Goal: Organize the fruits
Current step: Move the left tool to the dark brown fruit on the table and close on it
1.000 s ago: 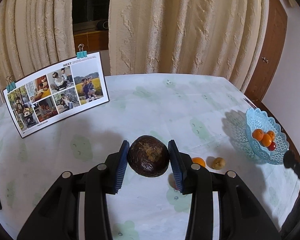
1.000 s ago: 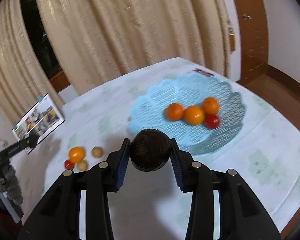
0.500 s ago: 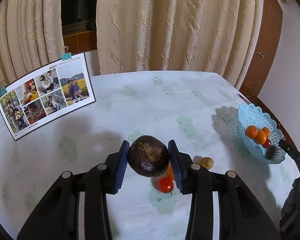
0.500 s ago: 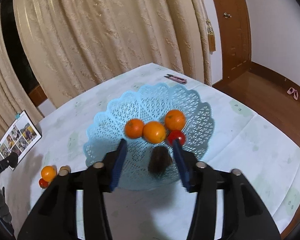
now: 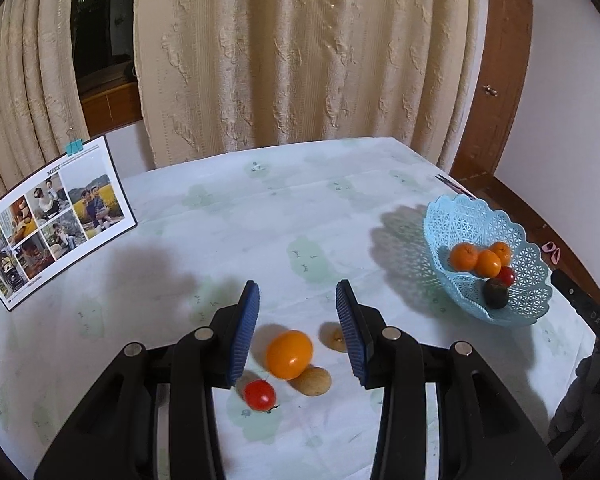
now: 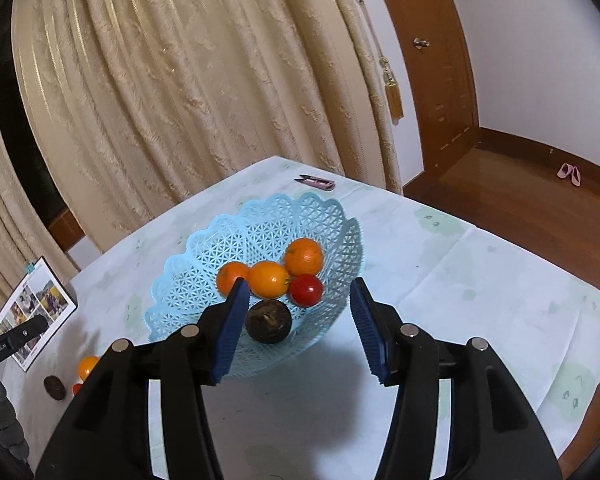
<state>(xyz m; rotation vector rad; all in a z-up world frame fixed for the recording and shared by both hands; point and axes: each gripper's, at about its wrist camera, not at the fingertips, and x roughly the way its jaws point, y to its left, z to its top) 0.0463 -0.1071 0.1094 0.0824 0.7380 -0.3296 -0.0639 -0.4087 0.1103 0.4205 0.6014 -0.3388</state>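
Note:
My left gripper point(image 5: 297, 304) hovers open over loose fruit on the table, with nothing between its pads. Below it lie an orange fruit point(image 5: 289, 354), a red tomato point(image 5: 260, 395) and two tan fruits point(image 5: 312, 380). My right gripper point(image 6: 299, 300) stands open just above the near rim of the blue basket point(image 6: 220, 240). A dark round fruit point(image 6: 268, 321) rests in the basket between its pads and touches neither. Three oranges point(image 6: 268, 278) and a red tomato point(image 6: 306, 289) lie beside it. Another dark fruit point(image 6: 54, 386) shows far left, near the left gripper.
A clipped photo board point(image 5: 56, 220) stands at the table's back left. A small pink tool point(image 6: 316, 182) lies behind the basket. Curtains hang close behind the table. The table's right edge drops to a wooden floor point(image 6: 520, 184).
The right gripper's jaws widened and its dark fruit dropped into the basket. The dark fruit no longer shows between the left pads. The left view has slid right over the loose fruit.

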